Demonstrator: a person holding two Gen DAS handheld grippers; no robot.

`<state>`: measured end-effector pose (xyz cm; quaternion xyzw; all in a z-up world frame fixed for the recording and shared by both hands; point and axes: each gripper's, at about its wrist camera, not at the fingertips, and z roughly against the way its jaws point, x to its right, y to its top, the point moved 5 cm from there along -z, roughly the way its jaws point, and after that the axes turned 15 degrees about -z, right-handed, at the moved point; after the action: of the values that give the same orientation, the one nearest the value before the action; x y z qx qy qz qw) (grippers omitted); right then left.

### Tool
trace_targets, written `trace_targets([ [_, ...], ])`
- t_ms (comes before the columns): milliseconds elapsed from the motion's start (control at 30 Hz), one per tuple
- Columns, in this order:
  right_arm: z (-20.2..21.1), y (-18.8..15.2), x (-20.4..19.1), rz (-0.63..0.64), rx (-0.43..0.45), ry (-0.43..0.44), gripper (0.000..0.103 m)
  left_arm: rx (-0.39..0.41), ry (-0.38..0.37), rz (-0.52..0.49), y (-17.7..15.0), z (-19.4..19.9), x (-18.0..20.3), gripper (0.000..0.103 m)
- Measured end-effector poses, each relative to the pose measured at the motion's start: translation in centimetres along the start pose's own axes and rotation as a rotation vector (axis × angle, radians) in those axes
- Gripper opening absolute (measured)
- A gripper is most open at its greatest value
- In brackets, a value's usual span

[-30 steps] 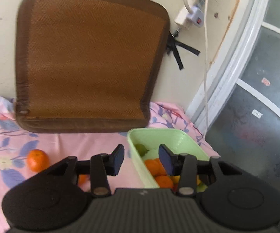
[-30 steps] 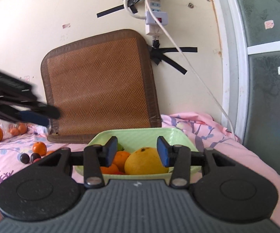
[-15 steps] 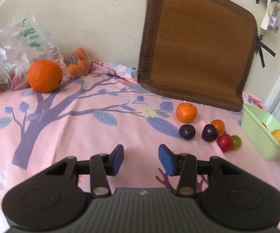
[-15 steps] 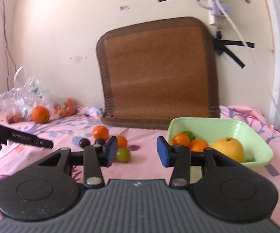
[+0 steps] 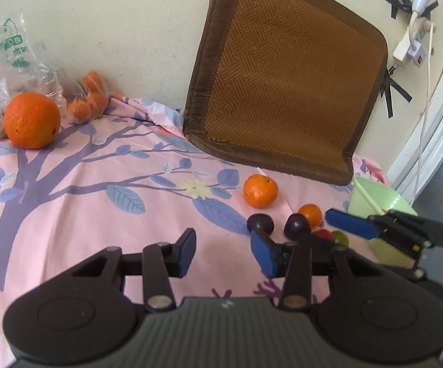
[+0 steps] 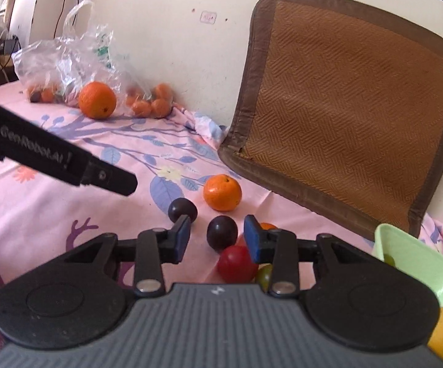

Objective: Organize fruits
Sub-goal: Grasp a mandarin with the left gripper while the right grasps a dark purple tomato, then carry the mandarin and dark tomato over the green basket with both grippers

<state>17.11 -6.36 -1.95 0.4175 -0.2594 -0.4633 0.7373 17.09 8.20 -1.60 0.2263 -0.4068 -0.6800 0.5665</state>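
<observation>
- The right gripper (image 6: 216, 239) hangs low over the loose cluster of small fruit on the pink cloth (image 6: 37, 214), aimed at the nearer dark plum (image 6: 222, 236), which shows in the gap between its blue pads; the jaws have just been closing, but the pads are clear of the plum and grasp nothing
- The reach looks chosen because this plum sits at the near edge of the cluster, with room on both sides for the pads
- The red fruit (image 6: 236, 263) lies touching or just beside the plum on its near right, so a clumsy close could nudge it
- A second dark plum (image 6: 182, 209) sits just left of the first, and the small orange (image 6: 222, 192) just beyond them
- The green basket (image 6: 417, 254), at the right of the cloth, already holds some fruit, so it is probably the goal
- The left gripper (image 5: 223, 253) waits to the left over bare cloth, jaws released and empty, likely keeping out of the way
- Far left, a big orange (image 5: 31, 120) rests against the plastic bag (image 5: 9, 58), well apart from the cluster
</observation>
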Motion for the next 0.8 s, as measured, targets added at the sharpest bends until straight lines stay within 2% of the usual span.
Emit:
trace_targets([
  [67,-1.3,-0.2,-0.3,0.028,-0.031,-0.018,0.041,0.012,0.004,0.016,0.2,-0.1,-0.4,0.040],
  [133,-1.5,-0.3,-0.5,0.053,-0.031,-0.026,0.034,-0.001,-0.007,0.028,-0.1,-0.5,-0.6,0.040],
  [167,-1.3,-0.2,-0.6,0.072,-0.016,-0.040,0.027,-0.013,-0.011,0.026,-0.3,-0.8,-0.5,0.040],
  [300,1.2,-0.1,-0.2,0.031,0.073,-0.037,0.027,-0.033,-0.026,-0.015,0.3,-1.4,0.4,0.040],
  [433,5.2,-0.7,0.9,-0.040,0.150,-0.027,0.027,-0.036,-0.025,-0.102,2.4,-2.7,2.1,0.041],
  [500,6.5,-1.4,1.5,-0.075,0.146,-0.018,0.027,-0.041,-0.027,-0.136,3.8,-4.0,2.7,0.054],
  [567,7.3,-2.4,2.1,-0.108,0.119,-0.016,0.027,-0.059,-0.016,-0.180,5.0,-5.8,3.4,0.056],
  [633,7.8,-3.3,2.7,-0.135,0.093,-0.013,0.027,-0.085,0.026,-0.241,5.7,-7.8,3.9,0.056],
  [667,7.8,-3.7,2.9,-0.147,0.080,-0.012,0.027,-0.100,0.048,-0.264,5.8,-8.7,4.2,0.056],
  [700,7.8,-3.9,3.1,-0.156,0.067,-0.012,0.027,-0.118,0.066,-0.276,5.8,-9.6,4.3,0.052],
  [733,7.7,-4.1,3.3,-0.161,0.054,-0.011,0.027,-0.139,0.066,-0.274,5.6,-10.4,4.3,0.050],
  [767,7.5,-4.4,3.4,-0.163,0.042,-0.013,0.027,-0.157,0.050,-0.259,5.4,-10.9,4.3,0.039],
  [800,7.2,-4.6,3.5,-0.165,0.030,-0.017,0.028,-0.161,0.048,-0.242,5.3,-11.1,4.4,0.040],
])
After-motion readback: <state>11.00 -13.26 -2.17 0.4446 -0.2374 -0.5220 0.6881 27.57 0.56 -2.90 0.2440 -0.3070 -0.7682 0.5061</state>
